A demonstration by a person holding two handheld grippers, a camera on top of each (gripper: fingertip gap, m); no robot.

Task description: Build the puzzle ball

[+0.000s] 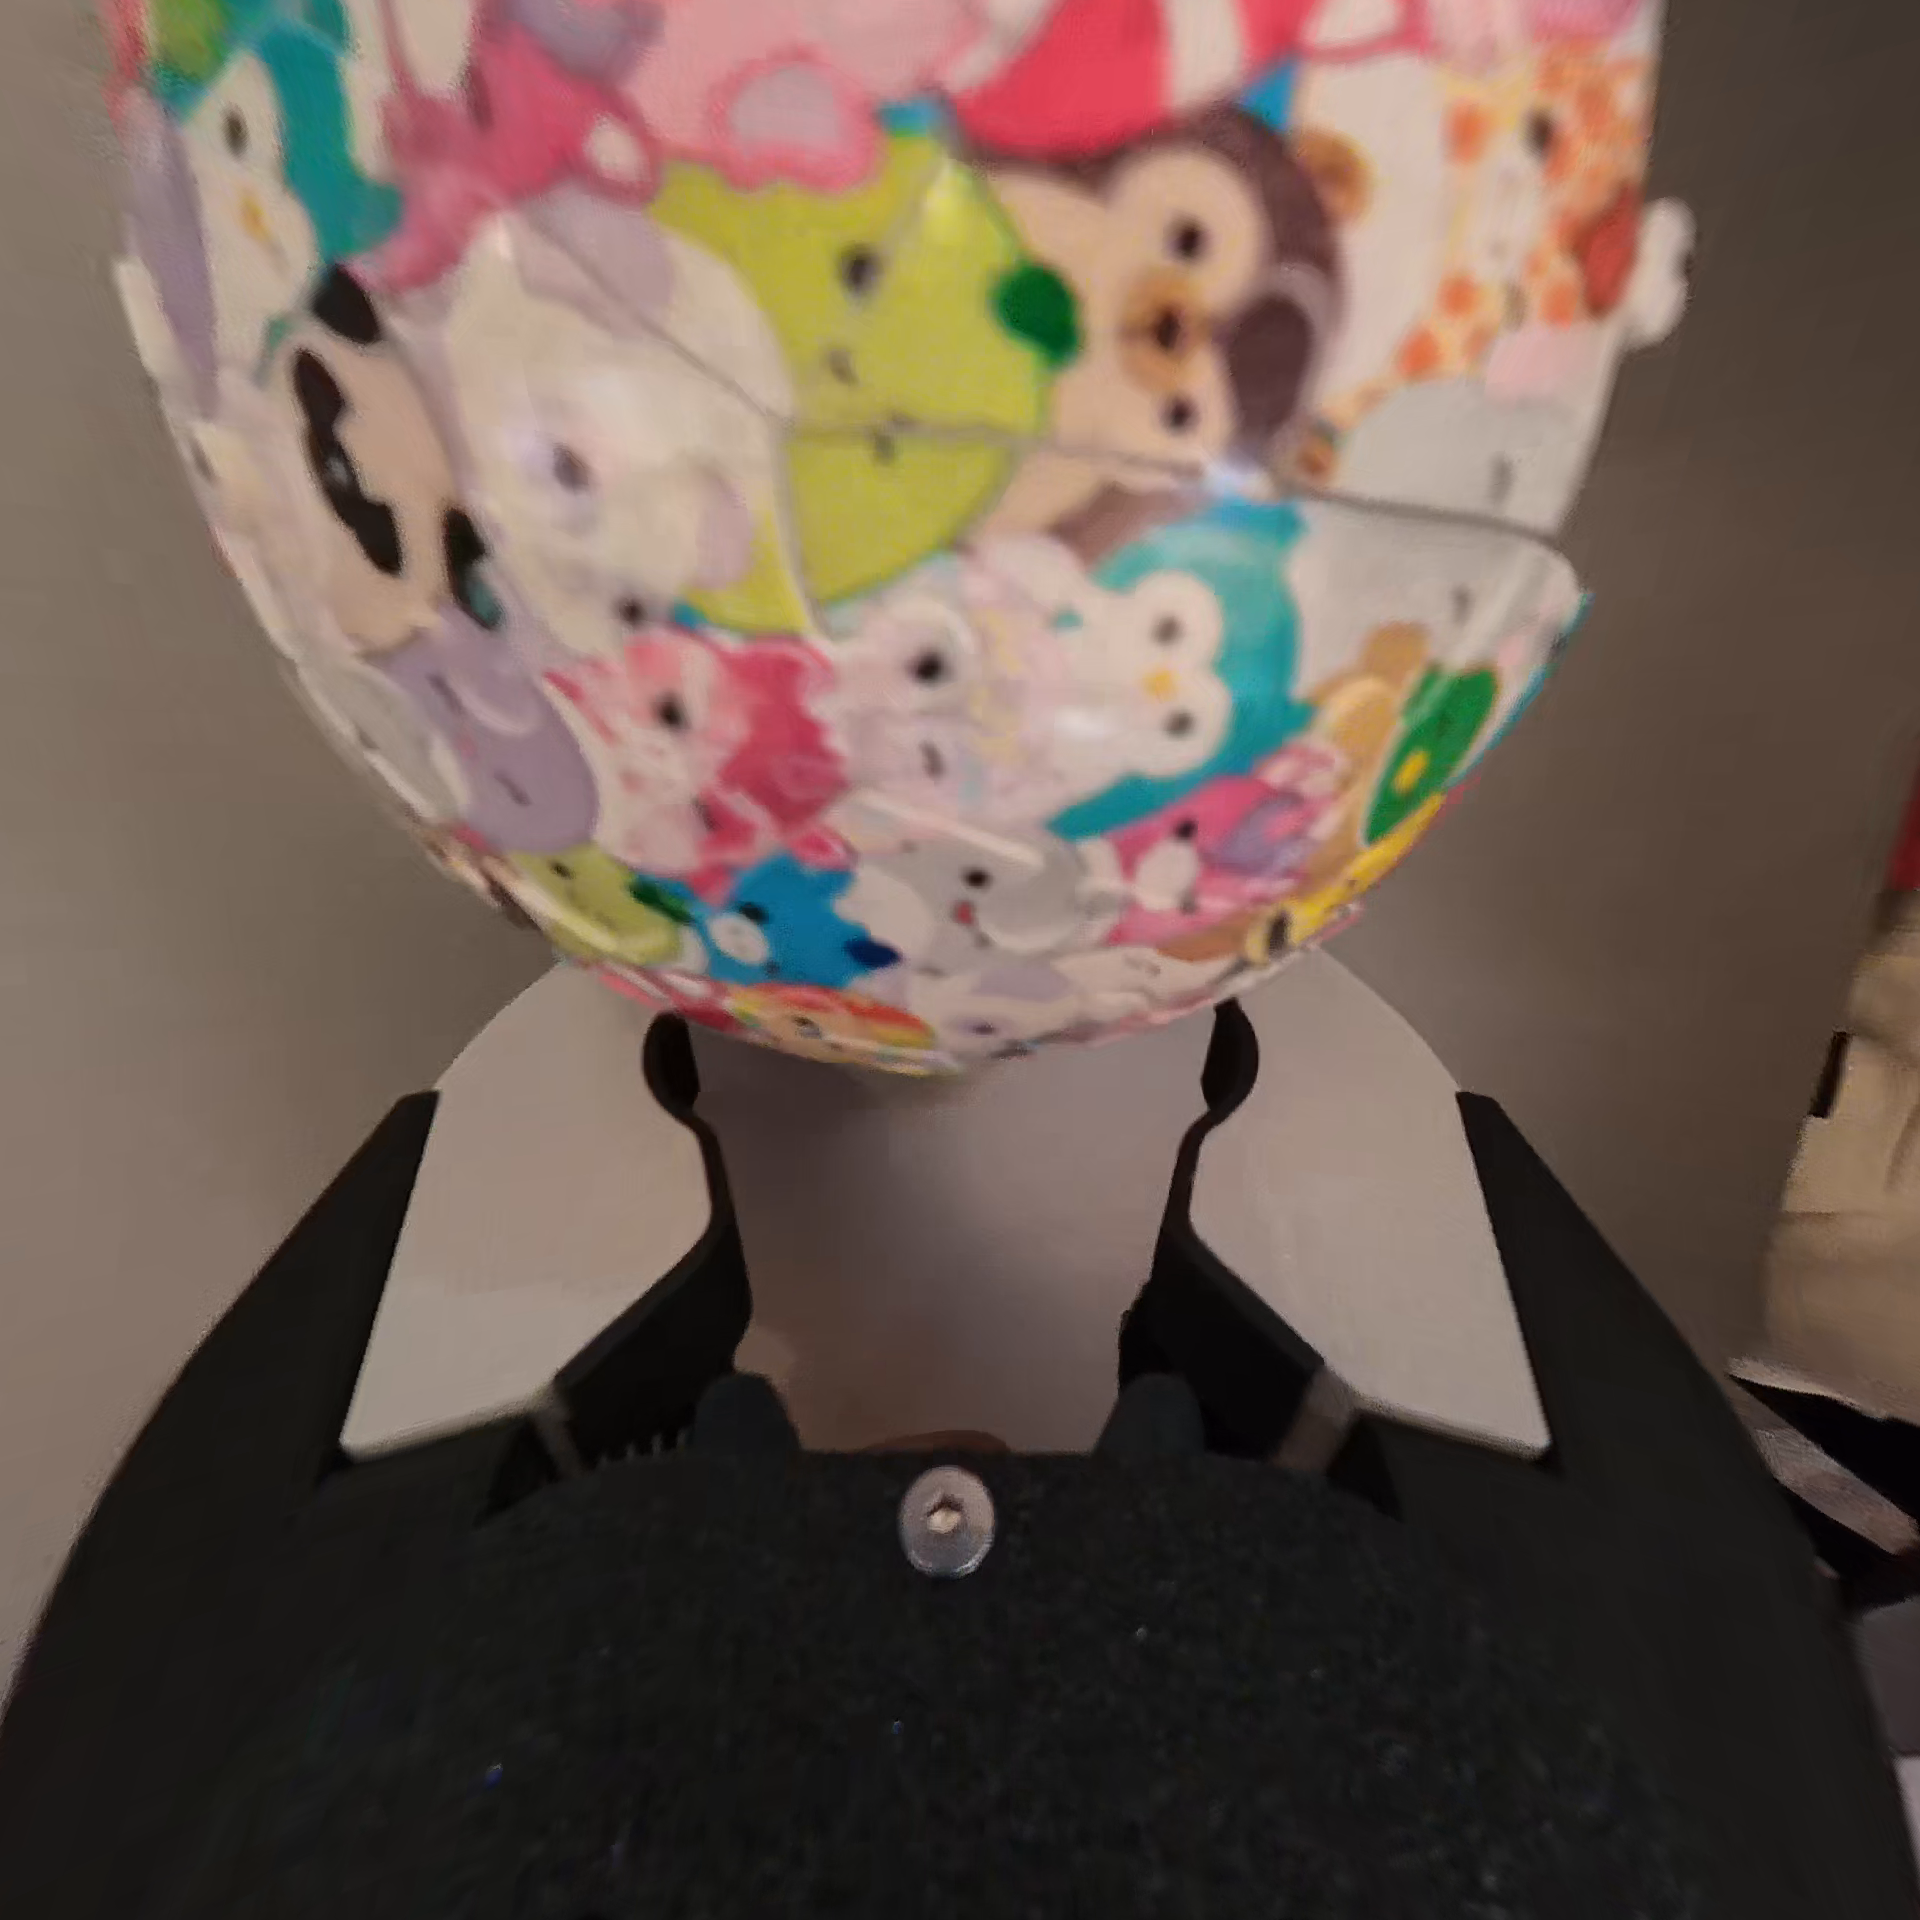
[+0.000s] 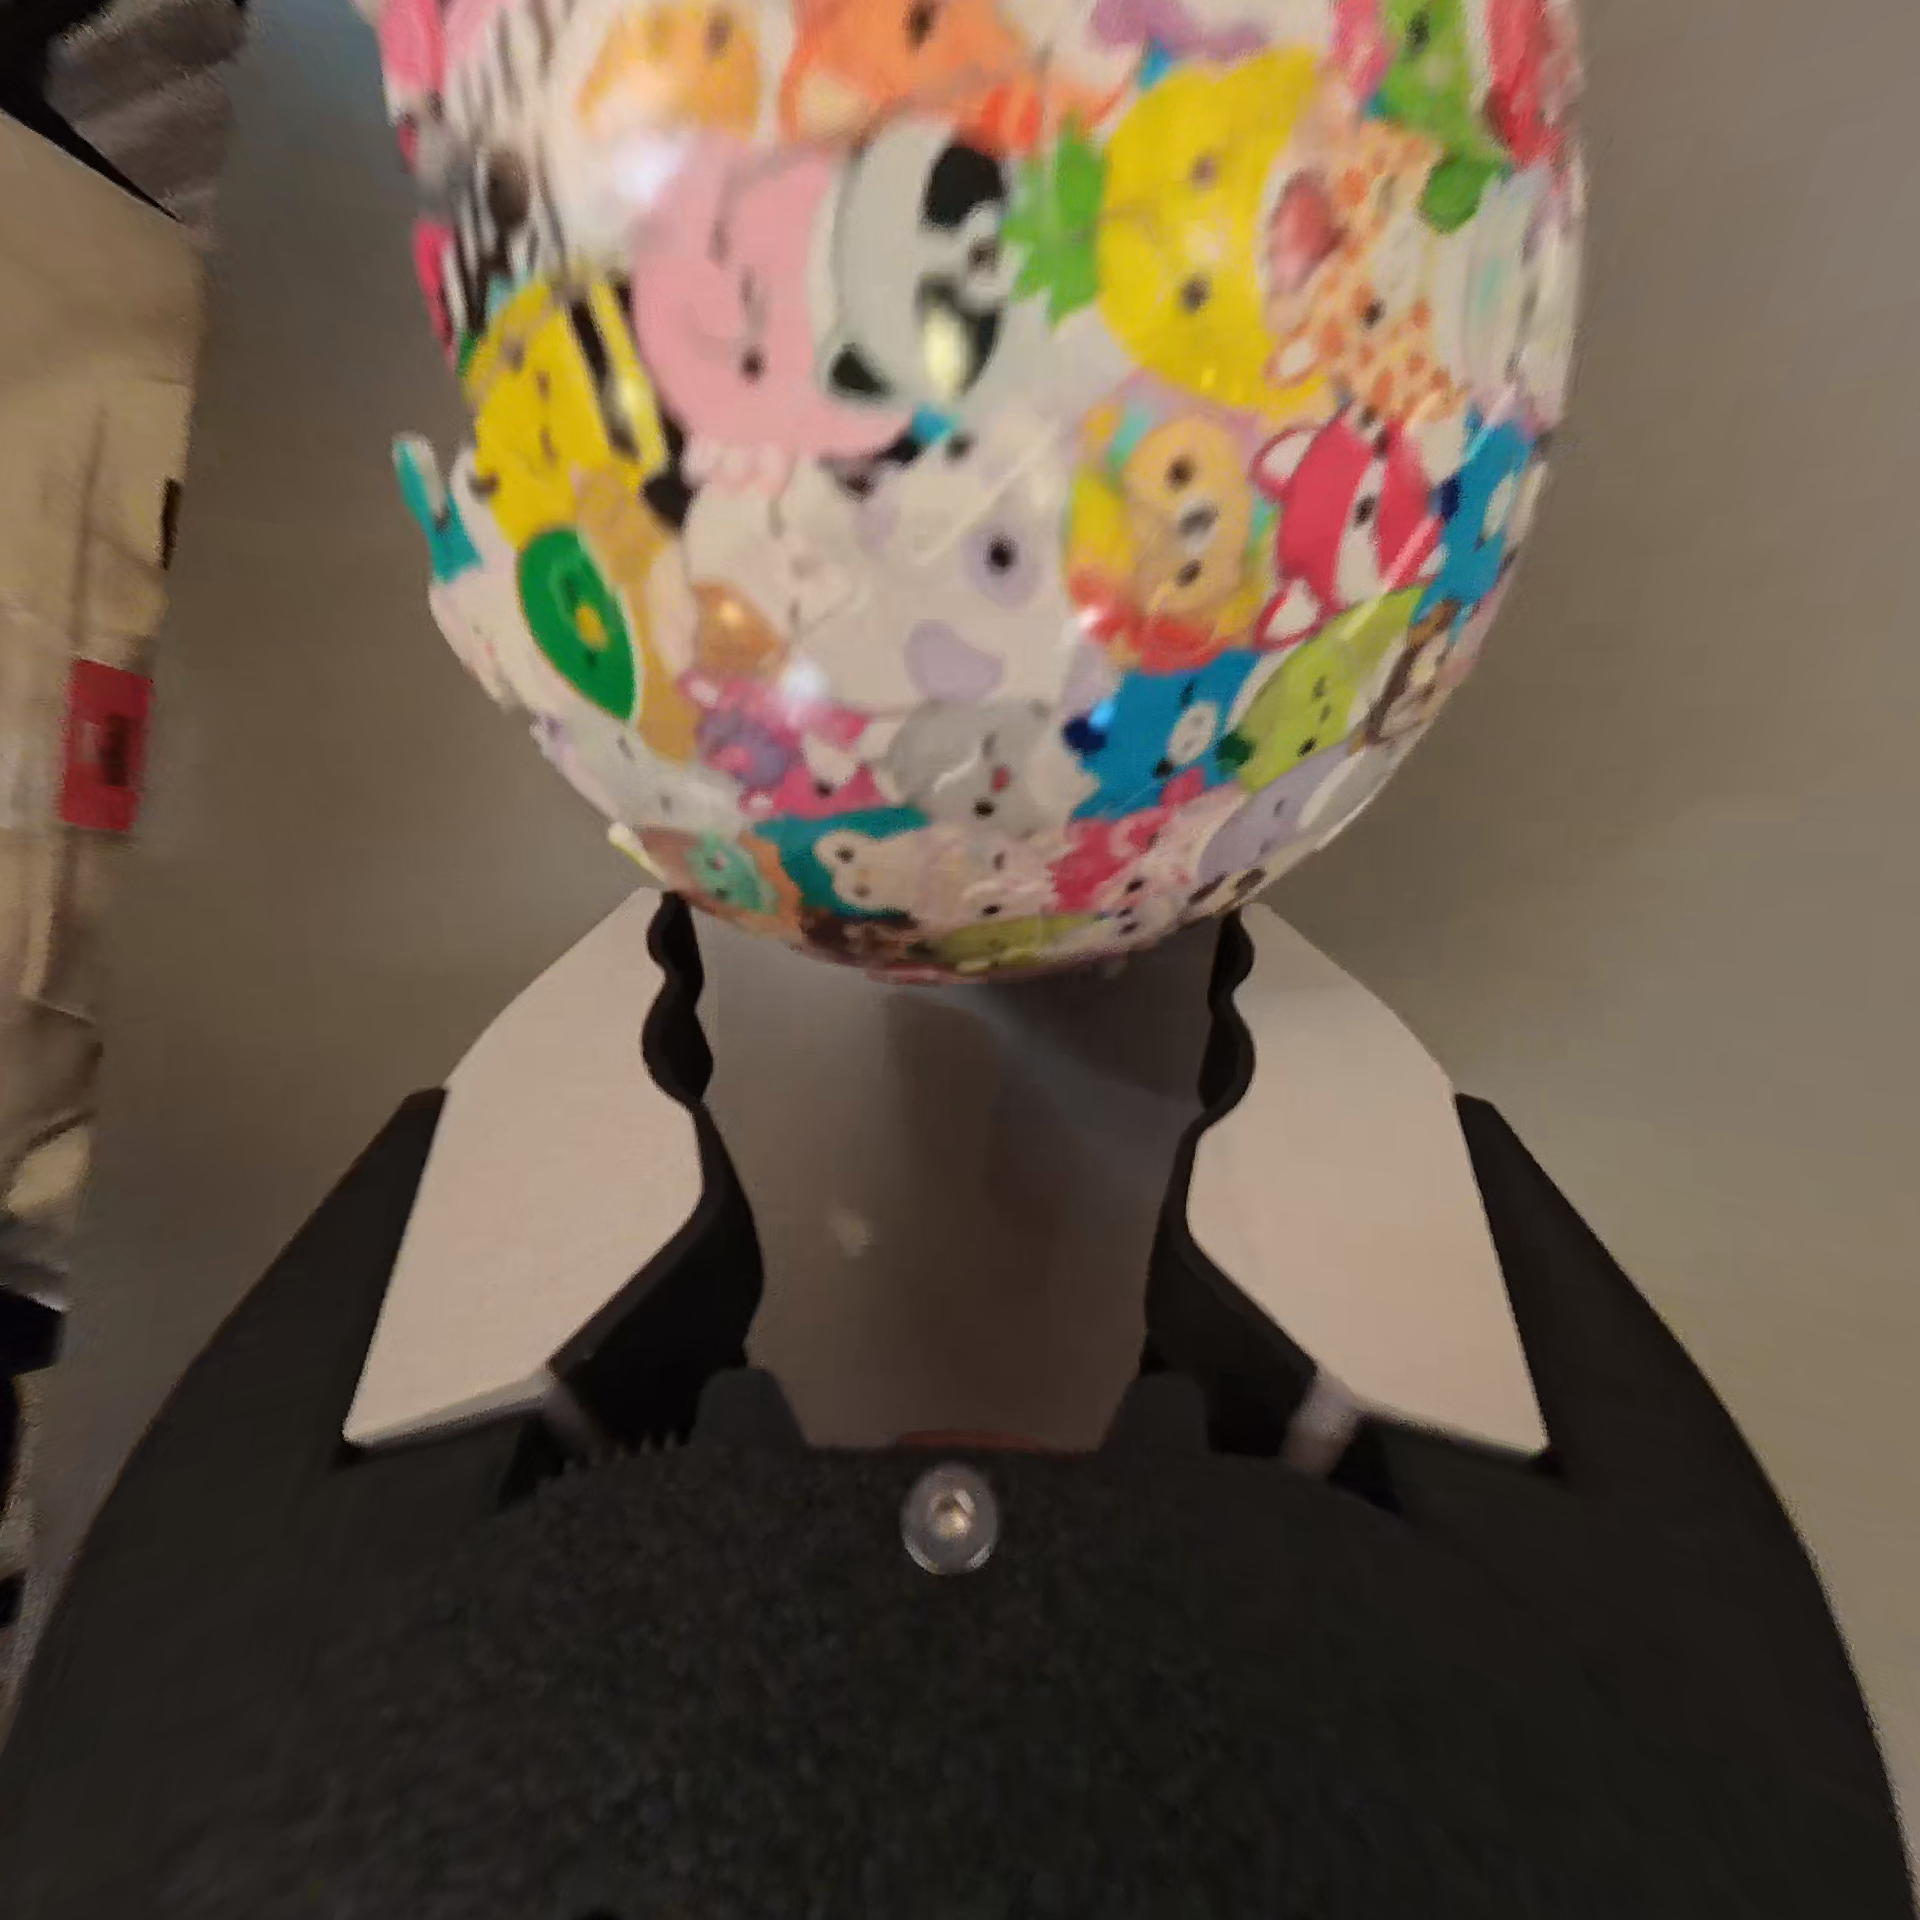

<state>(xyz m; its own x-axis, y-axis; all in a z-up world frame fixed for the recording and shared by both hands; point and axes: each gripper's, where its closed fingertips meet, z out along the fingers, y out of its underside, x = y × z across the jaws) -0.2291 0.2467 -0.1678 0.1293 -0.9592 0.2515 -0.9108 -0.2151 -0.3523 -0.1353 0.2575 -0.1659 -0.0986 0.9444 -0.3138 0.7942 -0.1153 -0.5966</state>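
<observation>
Ball [image 1: 883,499] nearly done, held up at 12 o'clock between both tools: left tool [image 1: 951,1039] and right tool [image 2: 951,935] spread wide, cupping its underside, nothing clenched. One panel at 3 o'clock looks unseated; pressing it flush seems needed next.

Your puzzle ball [image 2: 977,499] looks like glossy printed plastic, smooth with bright glints and thin seams between pieces. Both the left gripper [image 1: 951,1049] and right gripper [image 2: 951,966] are matt black plastic, grainy near 1 shiny metal screw [image 1: 944,1529] each.
</observation>
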